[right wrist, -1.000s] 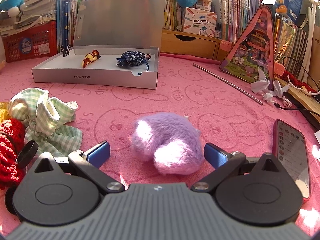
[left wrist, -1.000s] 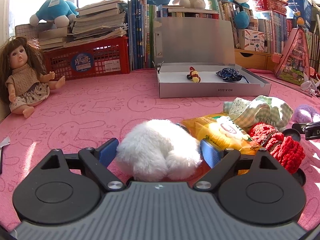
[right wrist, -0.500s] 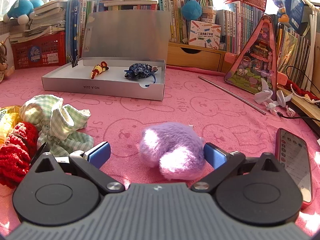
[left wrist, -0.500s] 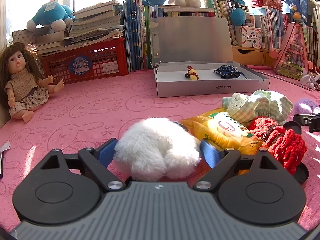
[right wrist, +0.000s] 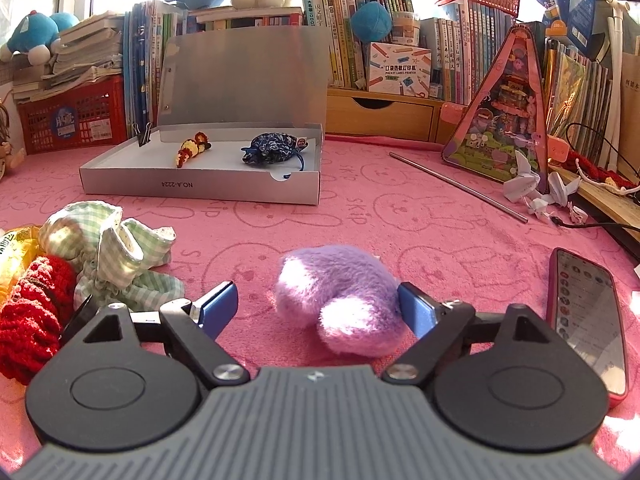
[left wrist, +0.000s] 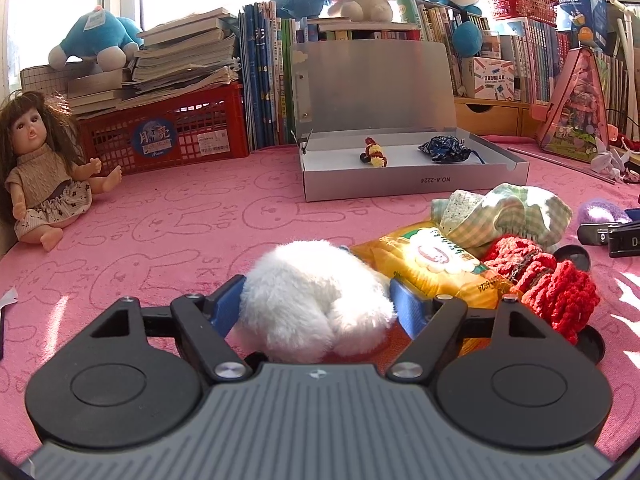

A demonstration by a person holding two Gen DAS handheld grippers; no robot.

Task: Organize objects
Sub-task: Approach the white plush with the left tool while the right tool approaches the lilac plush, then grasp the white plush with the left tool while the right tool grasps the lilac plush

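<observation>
Both cameras have tilted up since a second ago, box and shelves sitting lower in view; left jaws have narrowed onto the fluff. Grey box (right wrist: 200, 188) stands open well ahead on the pink mat (left wrist: 168, 216), already holding two small items. Left gripper (left wrist: 316, 306): pads pressed into both sides of the white plush (left wrist: 312, 300), clamped. Right gripper (right wrist: 316, 306): jaws apart, purple plush (right wrist: 340, 296) between them, touching only the right pad. Likely step: grasping. Centre the purple one, close gently, lift clear of the phone (right wrist: 588, 312).
</observation>
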